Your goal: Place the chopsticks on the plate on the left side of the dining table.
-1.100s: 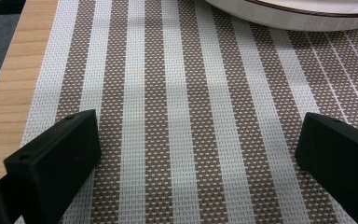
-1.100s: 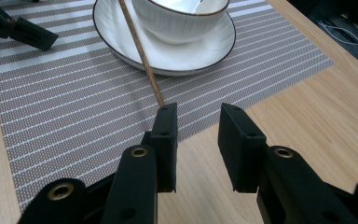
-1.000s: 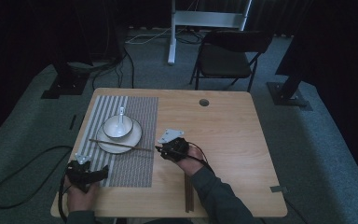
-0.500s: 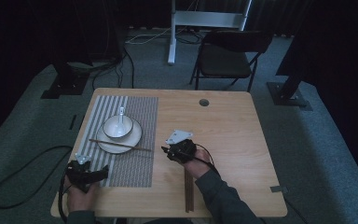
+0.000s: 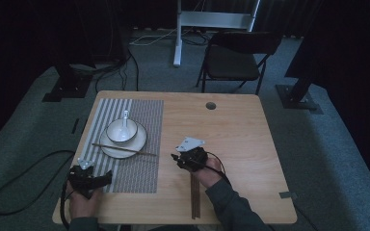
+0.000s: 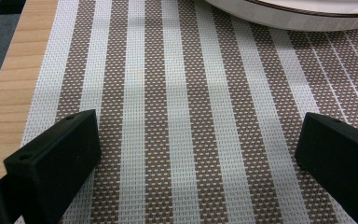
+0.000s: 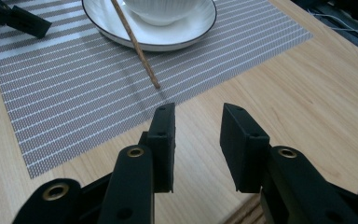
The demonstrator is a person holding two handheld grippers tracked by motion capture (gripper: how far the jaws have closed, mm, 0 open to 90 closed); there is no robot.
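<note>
A white plate (image 5: 136, 144) holding a white bowl (image 5: 120, 131) with a spoon (image 5: 125, 117) sits on a striped placemat (image 5: 139, 168). One brown chopstick (image 5: 125, 149) lies across the plate's near rim, its tip over the mat (image 7: 154, 85). My right gripper (image 5: 177, 161) rests on the bare wood just right of the mat, pointing at the chopstick tip, jaws open with nothing between them (image 7: 198, 112). My left gripper (image 5: 90, 174) stands at the mat's near left corner, jaws wide open over the weave (image 6: 198, 121), with the plate's rim (image 6: 284, 16) ahead.
A dark brown strip (image 5: 195, 197) lies on the wooden table (image 5: 241, 144) by my right forearm, running toward the front edge. A round hole (image 5: 210, 105) is at the table's back. A folding chair (image 5: 236, 60) stands beyond the table.
My right gripper has slid a little to the right, away from the placemat's edge. The left gripper, plate and chopstick have stayed put.
</note>
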